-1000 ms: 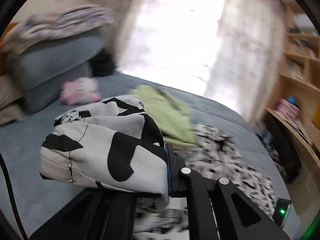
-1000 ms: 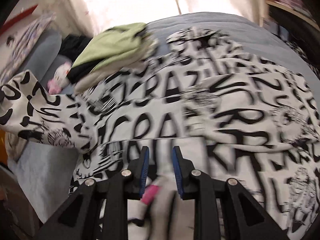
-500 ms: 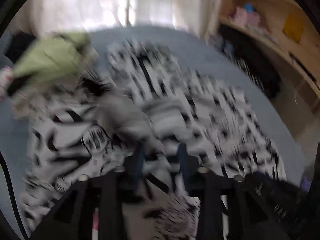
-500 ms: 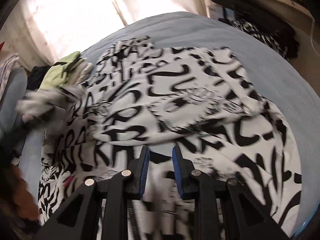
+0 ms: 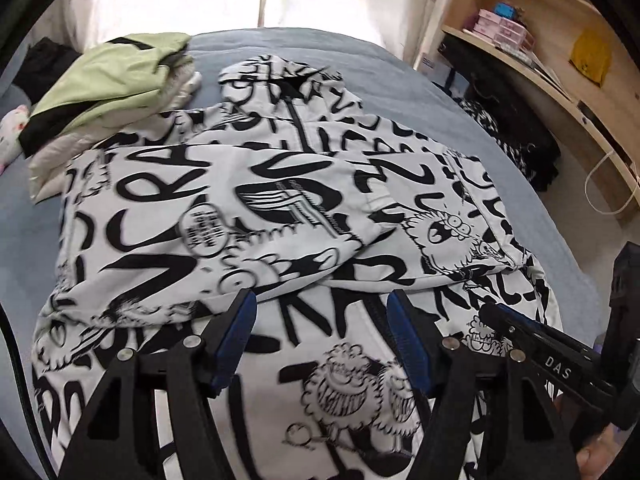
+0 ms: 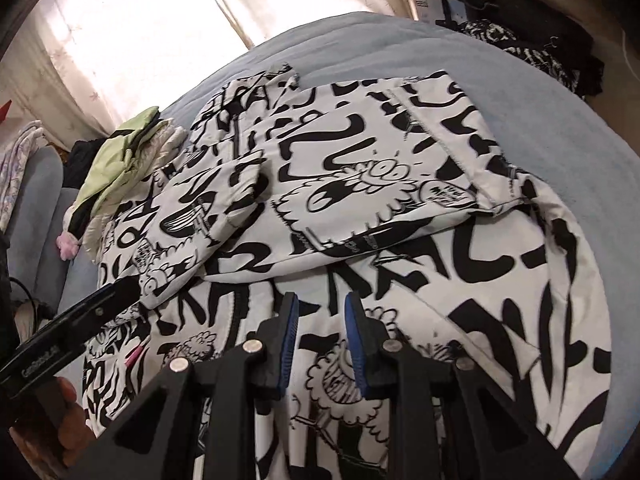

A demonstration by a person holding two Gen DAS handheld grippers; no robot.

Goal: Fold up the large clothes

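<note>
A large white jacket with black graffiti lettering lies spread on the blue bed, both sleeves folded across its front; it also fills the right wrist view. My left gripper is open and empty, just above the jacket's lower front. My right gripper hovers over the same lower part with a narrow gap between its fingers and nothing in it. The right gripper shows at the right edge of the left wrist view; the left gripper shows at the left of the right wrist view.
A folded green and white garment lies at the jacket's far left shoulder, also in the right wrist view. The blue bed extends beyond. A wooden shelf unit and dark clothes stand to the right. Curtains hang behind.
My left gripper has let go of the sleeve it held up and swung over the jacket. The sleeve now lies folded across the front. The right gripper has pulled back slightly.
</note>
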